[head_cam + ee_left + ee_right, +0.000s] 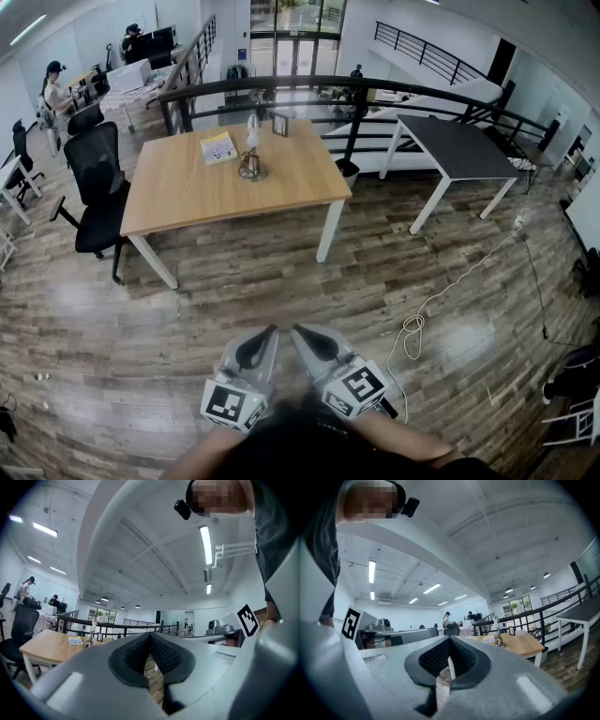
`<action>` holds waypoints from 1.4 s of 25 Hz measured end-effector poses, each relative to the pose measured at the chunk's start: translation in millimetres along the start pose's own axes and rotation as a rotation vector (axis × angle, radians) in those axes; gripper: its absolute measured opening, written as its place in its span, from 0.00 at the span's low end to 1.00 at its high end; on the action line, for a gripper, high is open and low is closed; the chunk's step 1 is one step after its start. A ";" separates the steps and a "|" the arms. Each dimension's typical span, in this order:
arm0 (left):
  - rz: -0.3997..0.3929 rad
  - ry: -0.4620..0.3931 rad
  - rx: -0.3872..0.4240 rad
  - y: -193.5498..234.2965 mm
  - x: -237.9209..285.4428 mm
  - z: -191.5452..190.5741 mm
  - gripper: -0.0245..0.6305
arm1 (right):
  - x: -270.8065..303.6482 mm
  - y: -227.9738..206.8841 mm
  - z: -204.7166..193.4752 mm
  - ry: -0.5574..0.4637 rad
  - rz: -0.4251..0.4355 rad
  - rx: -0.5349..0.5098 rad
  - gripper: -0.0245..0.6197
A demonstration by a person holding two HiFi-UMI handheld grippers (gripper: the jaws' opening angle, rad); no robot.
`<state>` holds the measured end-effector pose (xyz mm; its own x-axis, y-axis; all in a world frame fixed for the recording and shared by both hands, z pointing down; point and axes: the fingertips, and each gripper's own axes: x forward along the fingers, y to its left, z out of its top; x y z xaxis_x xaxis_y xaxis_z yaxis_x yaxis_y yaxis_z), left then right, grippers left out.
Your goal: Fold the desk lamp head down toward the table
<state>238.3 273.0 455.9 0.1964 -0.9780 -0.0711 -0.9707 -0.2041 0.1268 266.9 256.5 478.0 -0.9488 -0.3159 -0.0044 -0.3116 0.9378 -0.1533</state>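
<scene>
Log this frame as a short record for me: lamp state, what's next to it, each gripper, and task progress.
lamp: desk lamp stands on the wooden table, head appears raised, not folded down
beside lamp: yellow booklet, small frame
left gripper: jaws together, empty, held near the body, far from the table
right gripper: jaws together, empty, beside the left one
task progress: not started, lamp untouched

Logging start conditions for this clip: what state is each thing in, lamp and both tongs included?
Desk lamp: upright on the wooden table, head not folded, untouched.
Left tongs: shut, empty, far from the lamp.
Right tongs: shut, empty.
Booklet: lying flat, closed.
Picture frame: standing upright.
Office chair: unoccupied.
</scene>
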 end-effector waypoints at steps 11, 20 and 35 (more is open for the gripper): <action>0.034 0.017 0.008 13.5 34.6 -6.9 0.04 | 19.1 -31.2 0.7 0.000 0.050 0.020 0.04; 0.083 -0.019 0.041 30.4 122.8 0.1 0.04 | 50.2 -114.8 29.4 -0.033 0.106 0.015 0.04; 0.240 -0.008 0.034 70.9 206.8 -18.6 0.04 | 96.8 -207.9 19.8 0.036 0.215 0.077 0.04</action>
<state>212.6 55.5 468.6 -0.0414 -0.9979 -0.0507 -0.9935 0.0358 0.1077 240.9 28.2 489.8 -0.9946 -0.1037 -0.0102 -0.0987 0.9687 -0.2280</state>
